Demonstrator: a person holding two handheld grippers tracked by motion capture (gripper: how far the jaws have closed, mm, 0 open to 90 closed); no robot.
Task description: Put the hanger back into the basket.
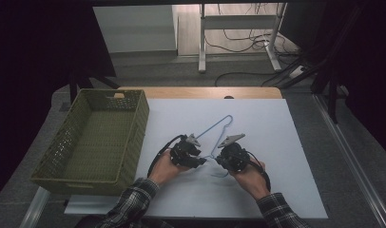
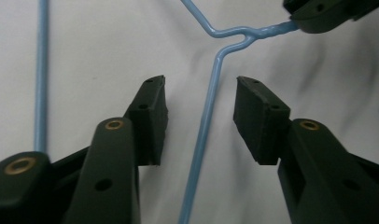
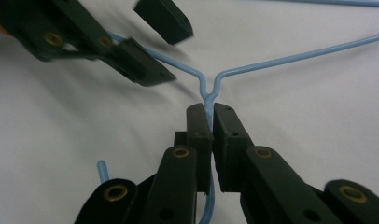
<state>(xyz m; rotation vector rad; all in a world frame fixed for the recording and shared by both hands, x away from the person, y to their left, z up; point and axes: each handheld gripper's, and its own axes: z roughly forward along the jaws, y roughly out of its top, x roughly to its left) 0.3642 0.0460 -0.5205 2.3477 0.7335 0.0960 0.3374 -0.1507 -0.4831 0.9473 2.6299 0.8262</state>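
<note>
The blue wire hanger (image 1: pixel 218 129) lies flat mid-bench on the white sheet (image 1: pixel 276 142); the right claw (image 3: pixel 211 116) is clenched on its twisted neck; the left claw (image 2: pixel 200 119) is spread wide astride one arm; the green basket (image 1: pixel 134 137) sits at the left edge, apart; bare sheet lies right.

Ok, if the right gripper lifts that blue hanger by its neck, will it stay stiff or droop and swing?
Probably stiff: the hanger is thin wire that keeps straight arms and sharp bends. It looks light. Held by the right gripper on the twisted neck alone, it may pivot or slip on the smooth coating, so the open left gripper, straddling one arm, could steady it.
</note>
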